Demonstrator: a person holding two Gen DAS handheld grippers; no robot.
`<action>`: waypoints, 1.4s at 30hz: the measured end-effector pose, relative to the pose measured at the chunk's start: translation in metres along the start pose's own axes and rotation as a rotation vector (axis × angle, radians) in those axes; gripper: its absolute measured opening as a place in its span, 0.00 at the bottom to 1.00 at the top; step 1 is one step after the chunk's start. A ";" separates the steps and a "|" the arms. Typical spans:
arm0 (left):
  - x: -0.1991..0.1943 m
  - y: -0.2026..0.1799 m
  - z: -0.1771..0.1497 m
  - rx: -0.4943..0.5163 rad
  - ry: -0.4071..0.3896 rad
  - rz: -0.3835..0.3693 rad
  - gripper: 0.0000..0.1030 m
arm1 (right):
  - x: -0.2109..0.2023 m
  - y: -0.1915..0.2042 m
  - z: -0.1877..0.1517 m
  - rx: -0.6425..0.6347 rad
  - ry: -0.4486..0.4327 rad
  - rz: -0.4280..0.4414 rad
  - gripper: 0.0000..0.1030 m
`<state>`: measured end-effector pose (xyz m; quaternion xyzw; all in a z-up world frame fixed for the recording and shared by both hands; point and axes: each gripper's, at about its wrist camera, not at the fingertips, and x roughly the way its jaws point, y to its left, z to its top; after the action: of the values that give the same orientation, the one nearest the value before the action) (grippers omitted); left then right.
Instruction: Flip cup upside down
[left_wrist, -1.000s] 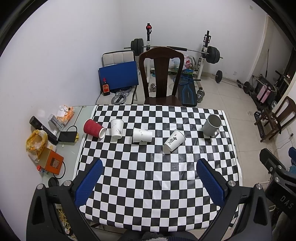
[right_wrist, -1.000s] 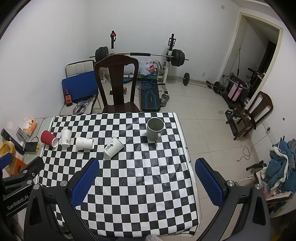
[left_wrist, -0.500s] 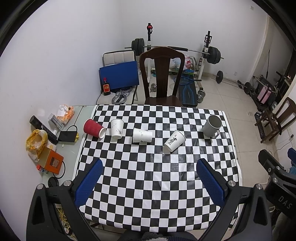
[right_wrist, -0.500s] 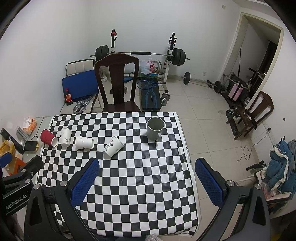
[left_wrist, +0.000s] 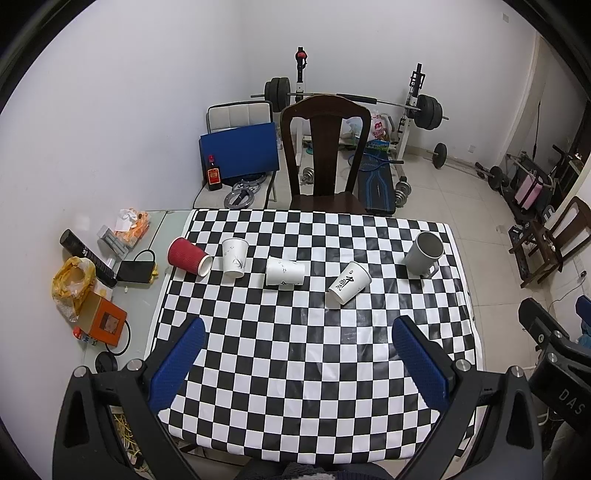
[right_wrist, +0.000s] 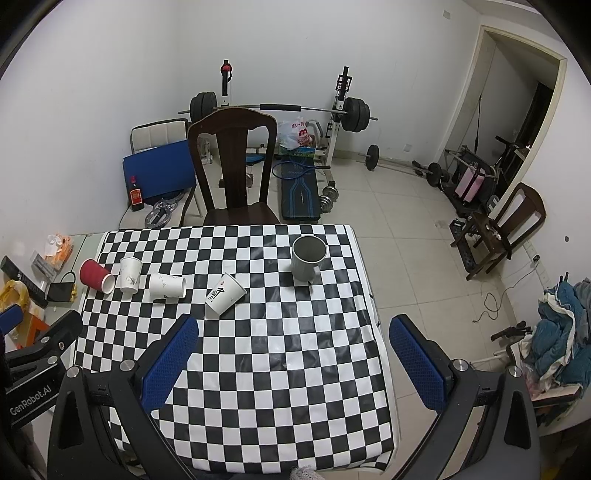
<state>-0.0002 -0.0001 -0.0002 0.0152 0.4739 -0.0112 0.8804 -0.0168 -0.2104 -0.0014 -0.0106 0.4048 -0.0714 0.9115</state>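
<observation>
Several cups stand in a row across the far half of a checkered table (left_wrist: 295, 350). A red paper cup (left_wrist: 189, 256) lies on its side at the left. A white paper cup (left_wrist: 234, 257) stands upright beside it. Another white cup (left_wrist: 285, 271) lies on its side. A white cup with black writing (left_wrist: 349, 282) lies tilted. A grey mug (left_wrist: 424, 253) stands upright at the right, also in the right wrist view (right_wrist: 308, 257). My left gripper (left_wrist: 297, 354) and right gripper (right_wrist: 293, 350) are both open and empty, high above the table's near half.
A dark wooden chair (left_wrist: 325, 155) stands at the table's far edge. A side surface at the left holds an orange box (left_wrist: 105, 321), a yellow bag (left_wrist: 70, 284) and a black device (left_wrist: 135, 271). Weight equipment (left_wrist: 354, 99) lines the back wall. The table's right edge drops to tiled floor.
Both views have shifted very slightly; the cups have not moved and both grippers stay open.
</observation>
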 end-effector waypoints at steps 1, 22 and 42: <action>0.000 0.000 0.000 0.000 -0.001 0.001 1.00 | 0.000 0.000 0.000 0.001 0.000 0.001 1.00; 0.000 0.000 0.000 -0.001 -0.003 0.001 1.00 | 0.001 0.000 0.000 0.003 -0.003 0.004 1.00; 0.027 -0.028 0.026 0.018 -0.072 0.047 1.00 | 0.035 -0.019 0.020 0.051 0.038 -0.037 1.00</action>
<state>0.0355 -0.0287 -0.0086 0.0338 0.4413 0.0046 0.8967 0.0188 -0.2344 -0.0127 0.0063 0.4198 -0.0988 0.9022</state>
